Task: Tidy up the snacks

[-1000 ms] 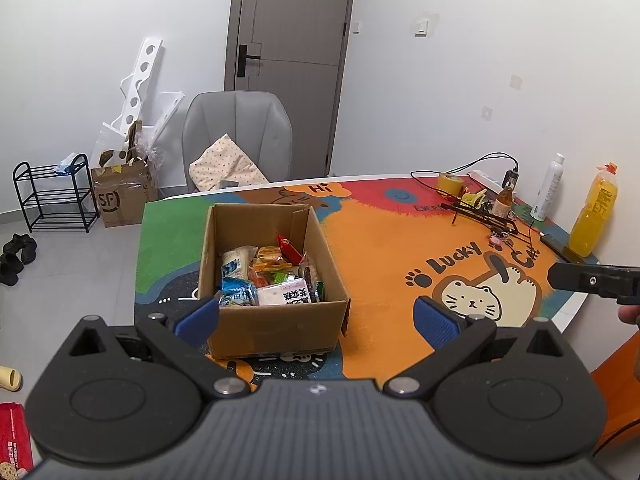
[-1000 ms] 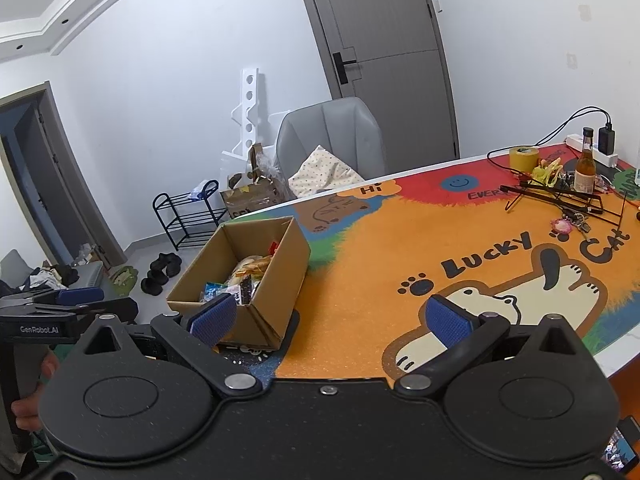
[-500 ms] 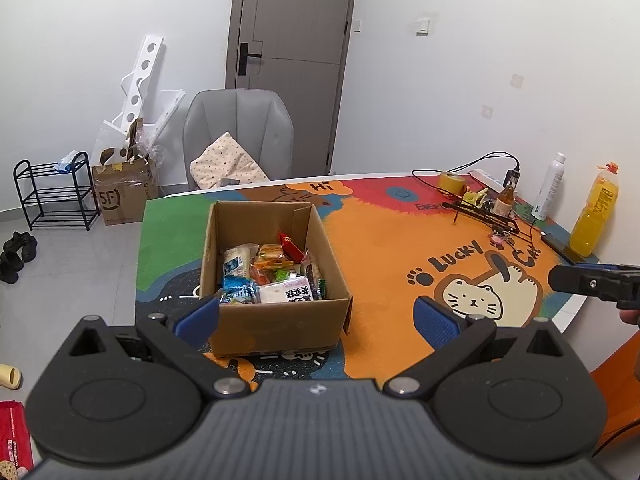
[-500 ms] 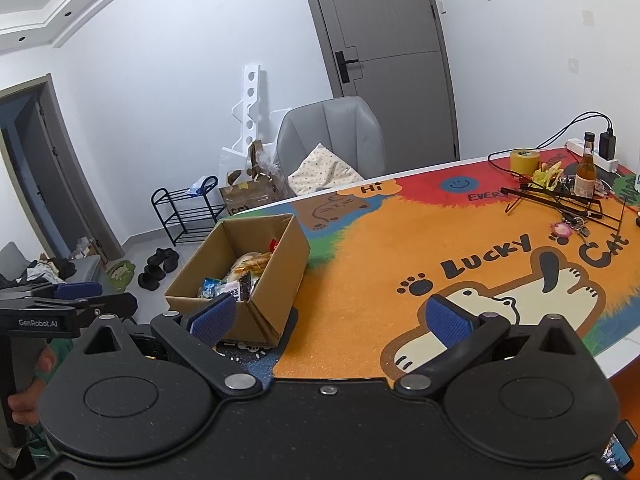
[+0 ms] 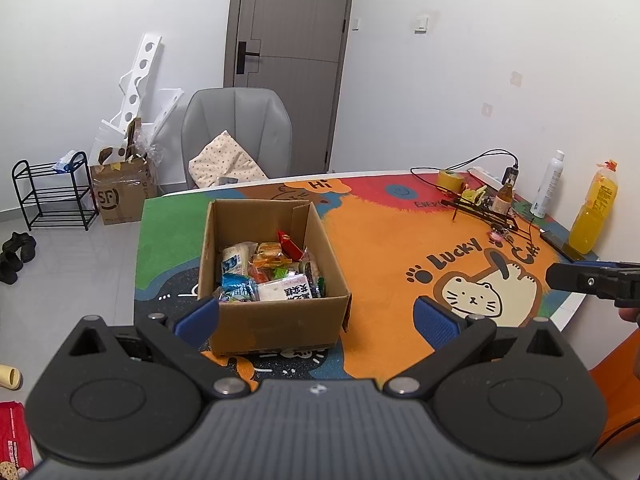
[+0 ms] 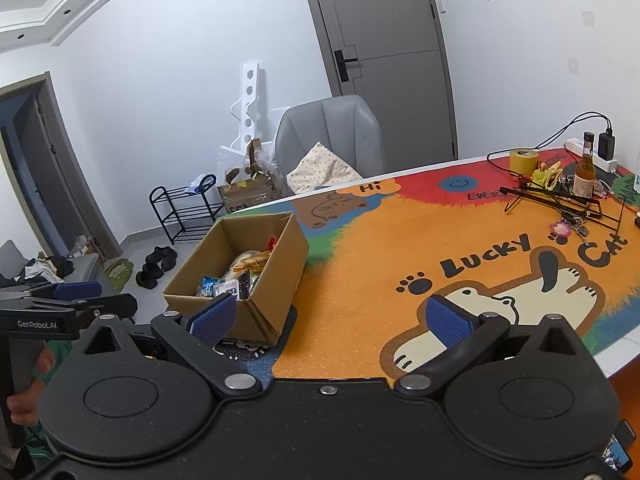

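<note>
Sitting on the left part of the worktop (image 5: 372,240) is the open cardboard box (image 5: 272,320), and it's packed with snacks (image 5: 272,270): a white packet with black lettering at the near wall, a blue one beside it, orange and red wrappers further back. From the right wrist view the same box (image 6: 276,256) shows its long side, flaps up, wrappers peeking over the rim.

Now the left gripper (image 5: 316,314) hovers just short of the box, blue-padded fingers (image 5: 198,316) spread wide with nothing between them; the left pad overlaps the box's near corner in the picture, though I can't tell whether it touches. Over to the right gripper (image 6: 328,316), and it's the same story: fingers (image 6: 448,320) wide apart, empty, hanging over the cat mat (image 6: 400,272), its left pad in front of the box's near end. Each tool catches the other at its frame edge, held in a hand.

Further out, a yellow tape roll (image 5: 450,179), a small brown bottle (image 5: 503,199), a black wire rack (image 5: 486,212), a white spray bottle (image 5: 548,184) and a big bottle of orange drink (image 5: 594,208) crowd the far right of the worktop. Behind it stands a grey chair (image 5: 236,128) with a spotted cushion (image 5: 224,166), and on the floor a black shoe rack (image 5: 52,192).
</note>
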Available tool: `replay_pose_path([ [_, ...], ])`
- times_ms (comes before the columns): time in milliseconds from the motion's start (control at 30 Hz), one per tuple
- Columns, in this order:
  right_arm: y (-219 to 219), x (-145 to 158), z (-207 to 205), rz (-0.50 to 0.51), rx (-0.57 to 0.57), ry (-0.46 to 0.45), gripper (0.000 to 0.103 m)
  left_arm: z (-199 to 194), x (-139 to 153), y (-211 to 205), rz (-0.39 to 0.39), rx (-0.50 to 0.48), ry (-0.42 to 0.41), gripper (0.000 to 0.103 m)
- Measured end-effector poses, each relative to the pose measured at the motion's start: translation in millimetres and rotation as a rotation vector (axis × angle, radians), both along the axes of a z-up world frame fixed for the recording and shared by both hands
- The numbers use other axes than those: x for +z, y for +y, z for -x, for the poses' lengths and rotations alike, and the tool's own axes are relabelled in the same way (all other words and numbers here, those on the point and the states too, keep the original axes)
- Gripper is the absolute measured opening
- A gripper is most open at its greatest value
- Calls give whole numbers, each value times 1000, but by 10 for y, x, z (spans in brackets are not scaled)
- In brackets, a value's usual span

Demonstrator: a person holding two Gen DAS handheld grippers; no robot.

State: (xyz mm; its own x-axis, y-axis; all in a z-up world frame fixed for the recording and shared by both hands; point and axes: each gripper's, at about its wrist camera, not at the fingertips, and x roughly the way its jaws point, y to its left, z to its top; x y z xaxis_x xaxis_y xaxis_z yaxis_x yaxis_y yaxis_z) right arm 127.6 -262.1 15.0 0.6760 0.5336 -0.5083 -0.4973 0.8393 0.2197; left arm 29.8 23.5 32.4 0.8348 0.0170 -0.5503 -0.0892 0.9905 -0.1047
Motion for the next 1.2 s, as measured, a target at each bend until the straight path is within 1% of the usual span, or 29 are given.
replay_pose_path([
  [633, 22, -30, -29, 20, -12, 10, 103, -8, -20, -13, 2, -9, 2, 103],
  [1200, 11, -47, -37, 28, -21, 6, 103, 10, -4, -49, -21, -32, -7, 103],
])
